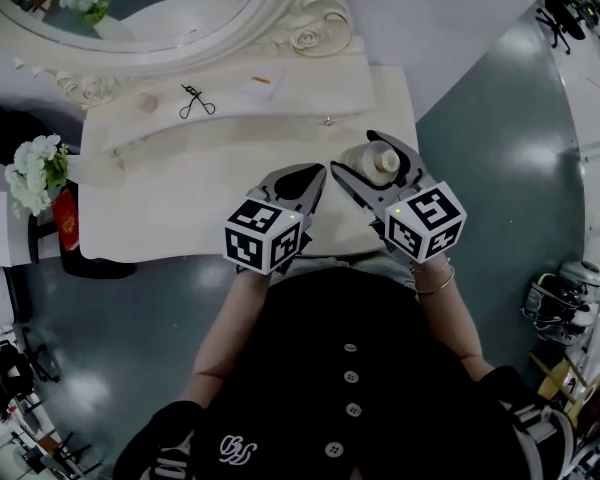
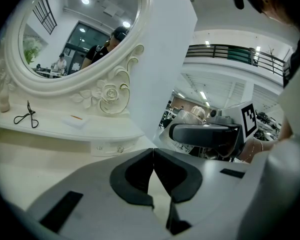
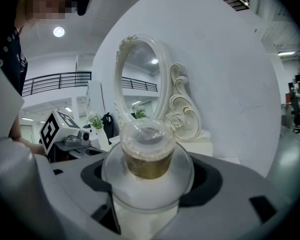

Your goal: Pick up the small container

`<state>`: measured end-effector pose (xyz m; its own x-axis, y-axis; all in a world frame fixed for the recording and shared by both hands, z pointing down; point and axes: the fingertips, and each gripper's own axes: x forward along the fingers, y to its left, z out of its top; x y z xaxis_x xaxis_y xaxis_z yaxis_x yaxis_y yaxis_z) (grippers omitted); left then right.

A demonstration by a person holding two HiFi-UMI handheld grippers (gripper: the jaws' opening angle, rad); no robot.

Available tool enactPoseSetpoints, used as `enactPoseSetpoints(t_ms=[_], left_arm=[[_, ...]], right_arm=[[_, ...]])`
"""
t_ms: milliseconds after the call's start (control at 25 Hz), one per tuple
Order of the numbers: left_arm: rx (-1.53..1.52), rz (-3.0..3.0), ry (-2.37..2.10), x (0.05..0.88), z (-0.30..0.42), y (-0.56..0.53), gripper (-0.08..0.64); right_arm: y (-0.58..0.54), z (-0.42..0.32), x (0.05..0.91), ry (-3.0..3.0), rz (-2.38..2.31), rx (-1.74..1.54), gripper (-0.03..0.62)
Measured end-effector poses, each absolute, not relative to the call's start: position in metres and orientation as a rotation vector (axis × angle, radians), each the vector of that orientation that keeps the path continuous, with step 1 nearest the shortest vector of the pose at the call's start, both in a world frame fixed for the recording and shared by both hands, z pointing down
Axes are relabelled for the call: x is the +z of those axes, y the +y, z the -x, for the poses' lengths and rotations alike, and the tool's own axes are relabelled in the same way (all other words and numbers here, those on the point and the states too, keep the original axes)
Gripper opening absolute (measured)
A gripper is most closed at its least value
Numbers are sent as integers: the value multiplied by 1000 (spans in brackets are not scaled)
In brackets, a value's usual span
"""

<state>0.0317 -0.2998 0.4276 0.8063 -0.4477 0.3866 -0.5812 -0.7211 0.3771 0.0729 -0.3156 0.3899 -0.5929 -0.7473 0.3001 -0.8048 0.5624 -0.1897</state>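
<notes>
While one small container point(image 3: 147, 159) is clamped between the two jaws of the right gripper point(image 1: 356, 152) near the front right corner of the dressing table point(image 1: 170, 203), the left gripper point(image 1: 308, 180) is seen closed, empty.

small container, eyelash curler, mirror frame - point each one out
small container point(image 3: 146, 159), right gripper view, on the brownish band below its clear cap.
eyelash curler point(image 1: 194, 101), head view, near where its black arms cross.
mirror frame point(image 2: 110, 92), left gripper view, on the carved rose.

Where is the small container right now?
In the head view, the small container sits between the right tool's jaws, at the dressing table's right front, beside the left tool.
</notes>
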Motion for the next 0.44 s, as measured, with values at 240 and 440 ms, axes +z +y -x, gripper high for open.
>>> enactPoseSetpoints(t_ms=[240,440], left_arm=[[364,-2504,-777,426,-31,-303,12],[366,-2502,-782,426,-31,-304,12]], right_arm=[[-317,-73,393,-2600,-1309,464,341],[-318,-73,392,-2599,-1307,462,341]])
